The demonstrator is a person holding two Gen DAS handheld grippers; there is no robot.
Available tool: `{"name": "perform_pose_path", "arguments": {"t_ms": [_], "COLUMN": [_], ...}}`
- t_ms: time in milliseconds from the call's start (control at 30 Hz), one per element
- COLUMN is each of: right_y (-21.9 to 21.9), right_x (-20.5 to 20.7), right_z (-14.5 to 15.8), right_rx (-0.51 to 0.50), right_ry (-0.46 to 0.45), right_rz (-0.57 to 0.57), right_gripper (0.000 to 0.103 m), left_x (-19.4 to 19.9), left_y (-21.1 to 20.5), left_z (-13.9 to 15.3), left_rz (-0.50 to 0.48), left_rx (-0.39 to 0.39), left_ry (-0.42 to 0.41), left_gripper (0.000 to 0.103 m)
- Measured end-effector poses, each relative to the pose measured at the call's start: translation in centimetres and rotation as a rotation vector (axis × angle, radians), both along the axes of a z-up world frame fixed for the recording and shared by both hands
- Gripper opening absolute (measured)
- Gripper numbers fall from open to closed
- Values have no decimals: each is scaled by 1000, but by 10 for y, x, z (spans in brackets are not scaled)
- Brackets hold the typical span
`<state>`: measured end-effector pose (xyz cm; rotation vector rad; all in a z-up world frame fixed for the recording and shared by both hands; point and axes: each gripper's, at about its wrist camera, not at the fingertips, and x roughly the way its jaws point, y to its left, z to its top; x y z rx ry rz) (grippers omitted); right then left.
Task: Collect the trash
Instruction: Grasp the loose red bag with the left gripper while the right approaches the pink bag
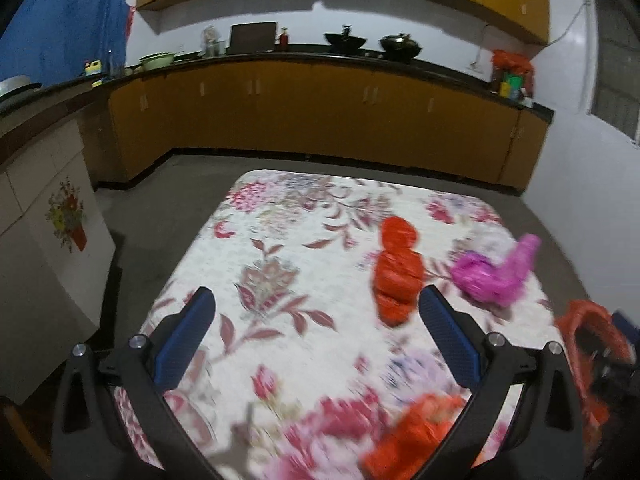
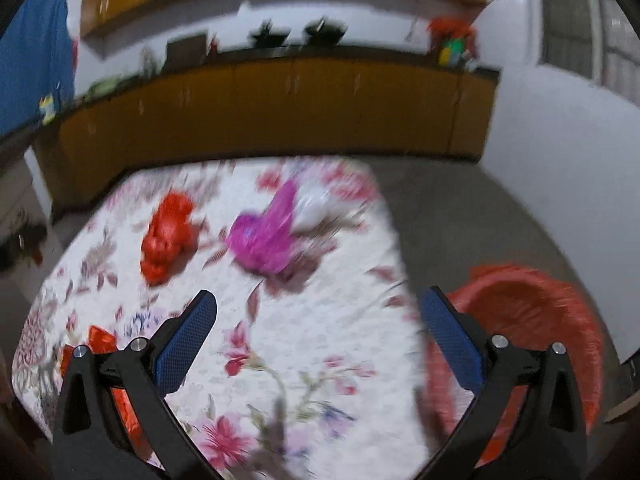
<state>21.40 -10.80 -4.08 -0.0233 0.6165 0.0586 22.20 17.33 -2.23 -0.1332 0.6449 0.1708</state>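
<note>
Above the floral table [image 1: 280,240], both tongs [image 1: 316,308] [image 2: 318,308] gape empty near seemingly crumpled bags [image 1: 398,272].

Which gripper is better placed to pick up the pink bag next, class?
Probably the right gripper: it is open, the pink bag lies almost straight ahead, and the red basket is beside it. The left gripper faces bare cloth.

Dim, flat indoor light; fisheye bending curves the long orange kitchen cabinets [image 1: 320,108]; the right wrist view is heavily motion-blurred, the left only near its bottom.
</note>
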Motion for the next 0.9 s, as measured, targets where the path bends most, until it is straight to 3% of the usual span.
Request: {"name": "perform_pose_path", "arguments": {"t_ms": [133, 200, 367, 667, 767, 900], "right_y": [-21, -29, -38, -41, -36, -27], "right_x": [-38, -53, -69, -78, -75, -70], "right_z": [30, 38, 37, 26, 22, 17], "right_rx": [-54, -53, -42, -21, -26, -47], "right_ry": [-136, -169, -152, -127, -121, -117], "right_rz": [-124, -129, -115, -110, -96, -78], "right_gripper": [101, 101, 101, 101, 101, 101], "left_x": [-32, -42, -51, -41, -35, -25], "left_y": [-21, -34, -57, -68, -70, -68], "left_z": [3, -3, -36, -91, -97, -105], "left_rz": [-58, -86, -144, -133, -146, -173], "left_rx": [5, 23, -6, -47, -71, -178], "left_ry": [-16, 1, 102, 222, 222, 234], "left_gripper": [99, 99, 99, 98, 90, 67]}}
